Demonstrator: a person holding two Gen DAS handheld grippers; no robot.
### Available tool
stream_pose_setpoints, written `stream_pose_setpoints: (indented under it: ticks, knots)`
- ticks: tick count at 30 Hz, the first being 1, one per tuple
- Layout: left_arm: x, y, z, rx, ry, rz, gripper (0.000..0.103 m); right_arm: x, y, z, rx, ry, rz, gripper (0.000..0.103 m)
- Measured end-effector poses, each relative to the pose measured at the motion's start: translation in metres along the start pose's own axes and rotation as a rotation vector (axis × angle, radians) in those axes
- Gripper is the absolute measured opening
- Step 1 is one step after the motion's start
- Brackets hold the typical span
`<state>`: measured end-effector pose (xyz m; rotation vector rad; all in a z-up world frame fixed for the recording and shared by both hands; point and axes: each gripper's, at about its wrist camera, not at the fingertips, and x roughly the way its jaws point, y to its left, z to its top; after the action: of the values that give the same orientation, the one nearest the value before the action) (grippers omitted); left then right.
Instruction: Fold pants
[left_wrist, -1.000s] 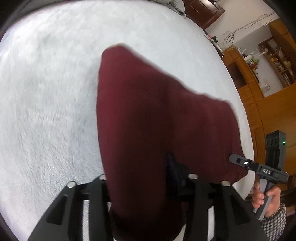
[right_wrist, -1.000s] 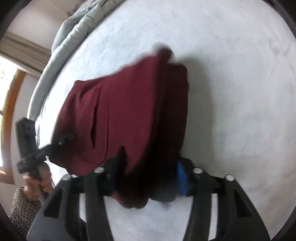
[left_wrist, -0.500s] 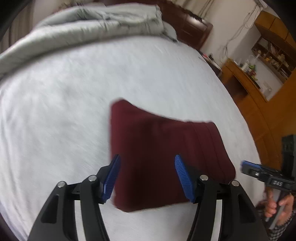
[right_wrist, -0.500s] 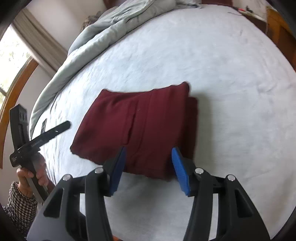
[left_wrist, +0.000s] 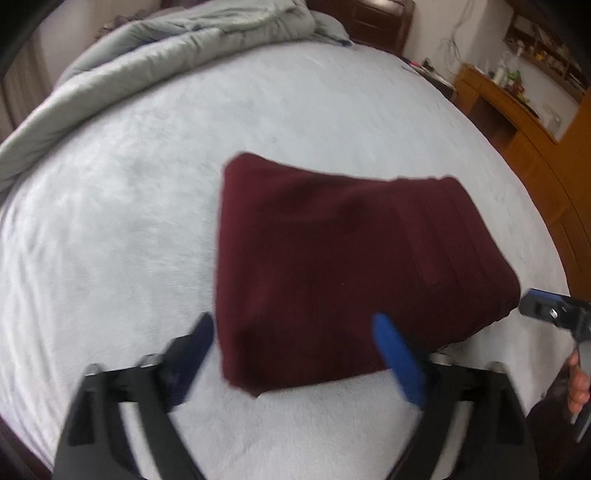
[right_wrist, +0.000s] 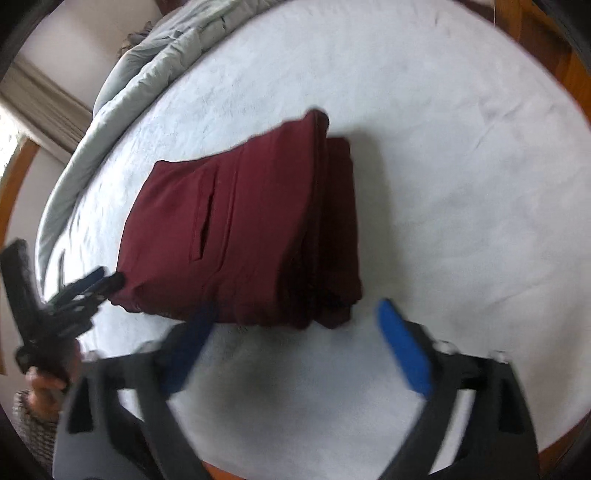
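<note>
The dark red pants (left_wrist: 343, 266) lie folded into a compact rectangle on the white bed cover (left_wrist: 129, 221). In the right wrist view the pants (right_wrist: 243, 236) show a pocket slit and stacked layers at the right edge. My left gripper (left_wrist: 295, 332) is open and empty, its blue pads at the near edge of the bundle. My right gripper (right_wrist: 295, 317) is open and empty, just in front of the bundle. The left gripper also shows in the right wrist view (right_wrist: 77, 291), and the right one in the left wrist view (left_wrist: 550, 314).
A grey duvet (left_wrist: 166, 51) is bunched along the far side of the bed. Wooden furniture (left_wrist: 517, 122) with small items stands to the right of the bed. A window and curtain (right_wrist: 33, 110) are at the left.
Both grippers held the pants a second ago, then let go and opened. They have since drawn back a little, and the folded pants rest flat on the bed.
</note>
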<state>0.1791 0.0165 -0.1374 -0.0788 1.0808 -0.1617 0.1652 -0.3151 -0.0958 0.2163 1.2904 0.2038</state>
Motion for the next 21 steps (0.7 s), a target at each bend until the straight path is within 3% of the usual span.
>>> stream_pose_setpoints:
  ticks: [3,8,11,21]
  knots:
    - [-0.025,-0.002,-0.006,-0.015,-0.029,0.019,0.099,-0.021,0.014,-0.009,-0.028,-0.033,-0.048,0.099]
    - [-0.045,-0.006,-0.010,-0.063,-0.007,0.038,0.099,-0.044,0.033,-0.022,-0.028,-0.062,-0.070,0.100]
    - [-0.059,-0.007,-0.016,-0.088,-0.001,0.037,0.099,-0.053,0.045,-0.029,-0.048,-0.059,-0.142,0.100]
    - [-0.096,-0.014,-0.027,-0.053,-0.016,0.089,0.099,-0.071,0.056,-0.047,-0.026,-0.053,-0.195,0.100]
